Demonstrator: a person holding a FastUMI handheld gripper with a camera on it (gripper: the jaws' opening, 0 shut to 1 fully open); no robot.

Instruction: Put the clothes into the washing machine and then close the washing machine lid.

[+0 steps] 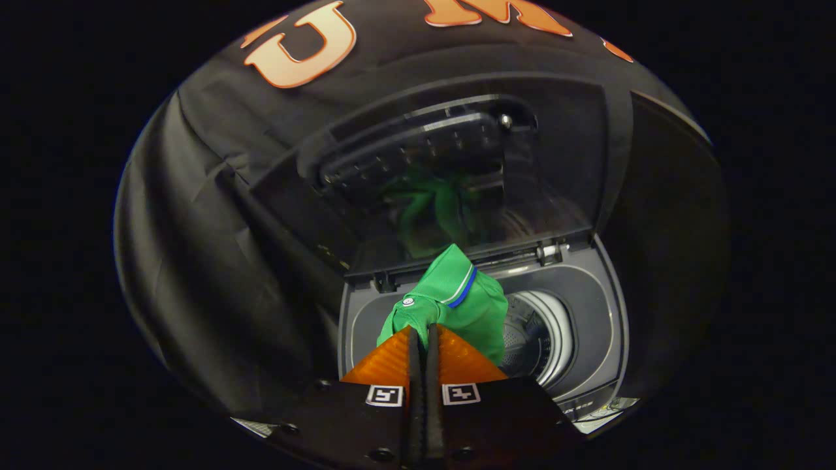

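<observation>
Above the open washing machine drum (542,339), gripper (423,329) clamped on green garment (467,297), seemingly a shirt.

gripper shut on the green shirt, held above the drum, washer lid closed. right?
Not the lid. The gripper view shows the washer lid raised open behind the drum. The rest holds: the gripper is shut on the green shirt, held above the drum.

The camera rides on the tongs (423,333) and looks forward along their two fingers, angled down from above into the open top of the washing machine (588,326). It sits close: the drum opening (539,339) lies just beyond the fingers, and the raised lid (457,170) stands facing the lens.
</observation>
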